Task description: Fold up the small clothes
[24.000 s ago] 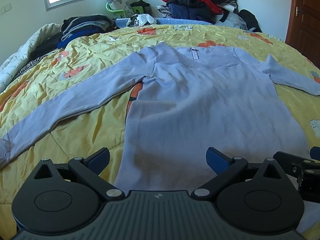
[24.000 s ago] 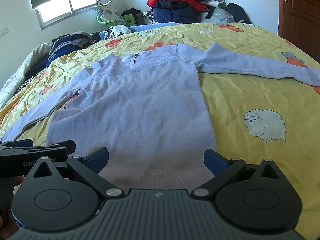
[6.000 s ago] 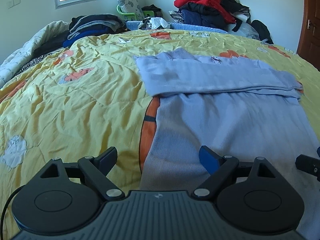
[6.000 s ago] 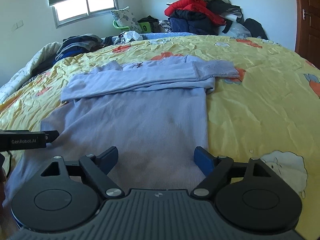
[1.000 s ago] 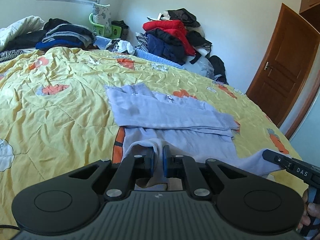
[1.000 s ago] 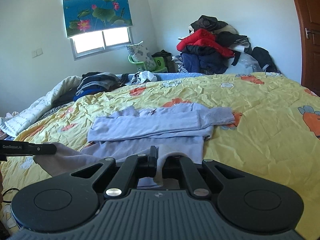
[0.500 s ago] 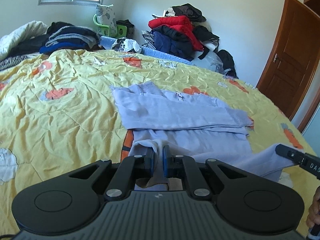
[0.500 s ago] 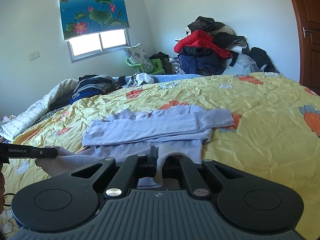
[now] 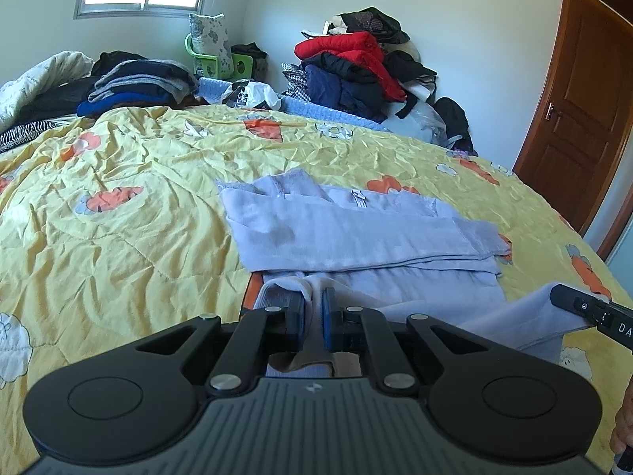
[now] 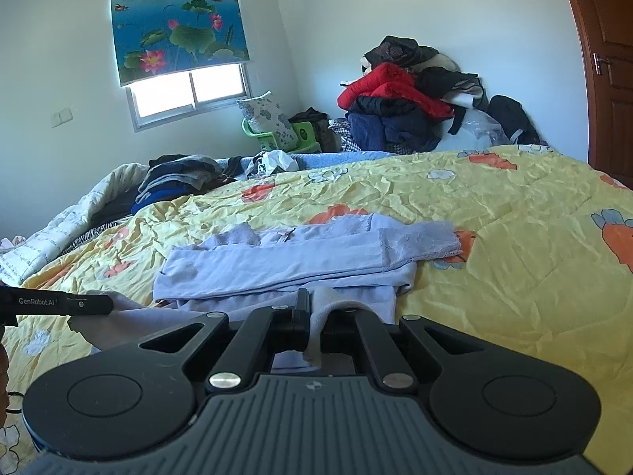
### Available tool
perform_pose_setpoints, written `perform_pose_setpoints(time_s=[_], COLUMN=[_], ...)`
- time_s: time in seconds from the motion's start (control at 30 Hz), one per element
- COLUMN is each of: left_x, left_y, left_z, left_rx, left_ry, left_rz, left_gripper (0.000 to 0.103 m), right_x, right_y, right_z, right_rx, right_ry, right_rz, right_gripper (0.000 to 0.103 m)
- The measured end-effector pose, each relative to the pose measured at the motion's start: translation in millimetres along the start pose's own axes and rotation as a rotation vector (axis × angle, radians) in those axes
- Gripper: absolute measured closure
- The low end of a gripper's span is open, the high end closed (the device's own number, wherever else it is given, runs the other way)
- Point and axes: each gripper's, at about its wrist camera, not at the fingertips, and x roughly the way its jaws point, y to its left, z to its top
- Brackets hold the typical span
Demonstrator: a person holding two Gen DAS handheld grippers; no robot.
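Observation:
A pale lilac sweater (image 9: 356,233) lies on the yellow quilt, both sleeves folded across its chest. It also shows in the right wrist view (image 10: 300,261). My left gripper (image 9: 313,304) is shut on the sweater's bottom hem at its left corner and holds it lifted above the bed. My right gripper (image 10: 314,308) is shut on the hem at its right corner, also lifted. Each gripper shows at the edge of the other's view, with the hem stretched between them.
The yellow quilt (image 9: 118,237) with orange and sheep prints covers the bed. Piles of dark folded clothes (image 9: 138,83) lie at the far left, a red and navy heap (image 9: 352,67) at the far wall. A brown door (image 9: 581,118) stands on the right.
Both grippers have carried the lifted hem forward toward the folded sleeves and collar. The sweater's lower body now bunches under the hem.

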Motion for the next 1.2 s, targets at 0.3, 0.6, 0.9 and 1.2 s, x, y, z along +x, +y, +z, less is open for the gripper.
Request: perform_pose_setpoints(time_s=[0.3, 0.6, 0.9, 1.2], left_x=[6, 19, 43, 75], left_y=[-2, -12, -14, -12], left_z=[13, 44, 75, 93], left_rx=[-0.008, 0.015, 0.042, 0.068], left_ry=[-0.037, -0.096, -0.119, -0.082], left_rz=[0.022, 0.04, 0.058, 0.08], left_gripper=[0.094, 0.094, 0.094, 0.094], right_x=[12, 31, 67, 103], right_y=[-4, -2, -10, -14], right_z=[9, 33, 56, 73], right_rx=[0.013, -0.025, -0.014, -0.017], right_ry=[-0.019, -0.084, -0.107, -0.098], right_rz=[0.003, -0.009, -0.017, -0.024], right_gripper=[0.097, 0.097, 0.097, 0.097])
